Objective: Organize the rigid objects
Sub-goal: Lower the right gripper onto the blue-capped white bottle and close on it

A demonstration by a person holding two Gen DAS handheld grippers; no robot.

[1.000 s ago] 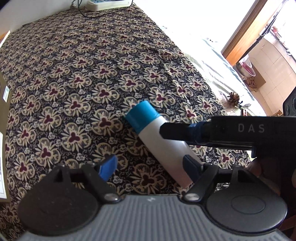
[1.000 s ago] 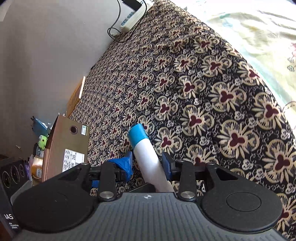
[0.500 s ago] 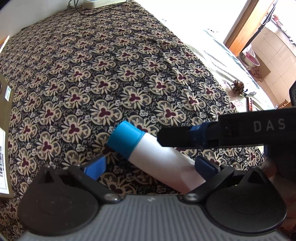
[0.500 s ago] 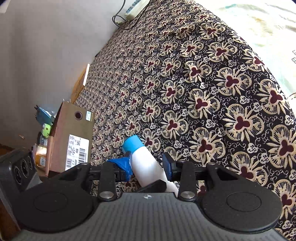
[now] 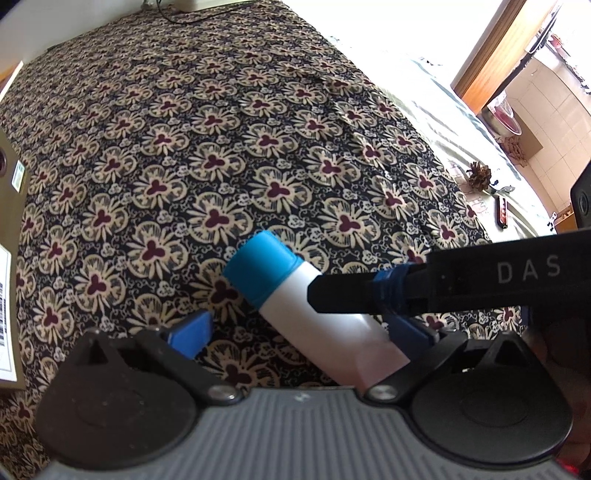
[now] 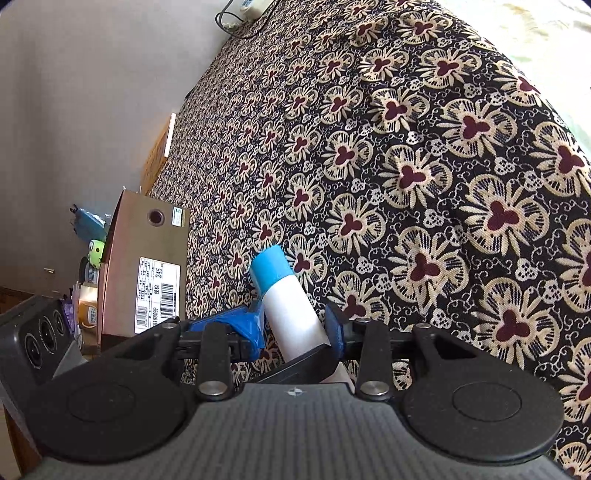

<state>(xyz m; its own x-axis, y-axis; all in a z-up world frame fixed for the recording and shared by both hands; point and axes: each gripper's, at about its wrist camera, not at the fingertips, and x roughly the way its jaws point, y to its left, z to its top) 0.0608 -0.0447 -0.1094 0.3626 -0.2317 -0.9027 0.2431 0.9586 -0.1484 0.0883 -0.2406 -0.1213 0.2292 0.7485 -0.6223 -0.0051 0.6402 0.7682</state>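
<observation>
One bottle (image 6: 291, 306) mid-bedspread (image 6: 443, 147).

Bottle (image 6: 291, 310) sits between right gripper (image 6: 295, 325) fingers, cap end pointing away over the bed (image 6: 424, 155), both pads touching it. Left gripper (image 5: 299, 332) is below it with jaws wide: right pad at the bottle's base, left pad apart. Right gripper's finger (image 5: 354, 295) crosses the bottle (image 5: 295, 295) from the right. Box (image 6: 144, 269) stands at bed's left edge, near end. Power strip (image 6: 251, 3) lies at far edge. Pinecone (image 5: 479, 177) lies past bed's right edge.
</observation>
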